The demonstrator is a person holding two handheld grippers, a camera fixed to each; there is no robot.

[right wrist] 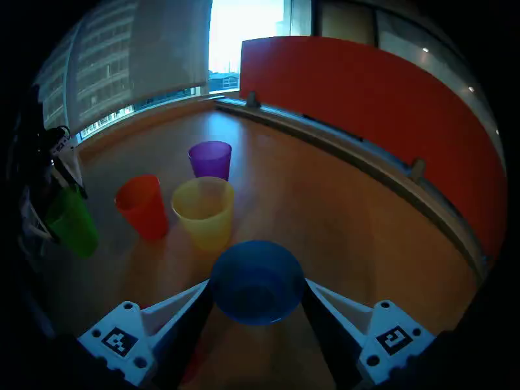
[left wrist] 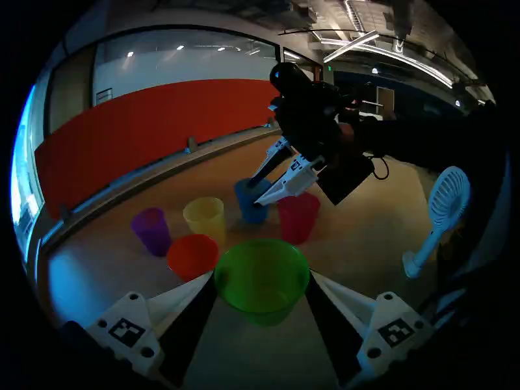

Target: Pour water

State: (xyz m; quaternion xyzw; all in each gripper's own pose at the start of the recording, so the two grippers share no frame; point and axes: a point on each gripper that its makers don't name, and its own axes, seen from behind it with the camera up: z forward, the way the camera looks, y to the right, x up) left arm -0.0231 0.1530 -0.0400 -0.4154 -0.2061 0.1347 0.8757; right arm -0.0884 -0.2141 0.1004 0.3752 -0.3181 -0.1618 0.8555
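Clamping blue cup [right wrist: 257, 276], right hand-held gripper [right wrist: 257, 287] hides sides.

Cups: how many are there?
6: green cup between left gripper's fingers, blue cup between right gripper's; purple cup, yellow cup, orange cup, red cup stand on the table.

both views look close over the table [left wrist: 364, 240] from roughly opposite sides, sharing the orange cup [left wrist: 192, 255].

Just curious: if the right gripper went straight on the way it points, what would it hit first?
Likely the yellow cup, ahead and slightly left; the blue cup it grips would reach it first. Depth is unclear.
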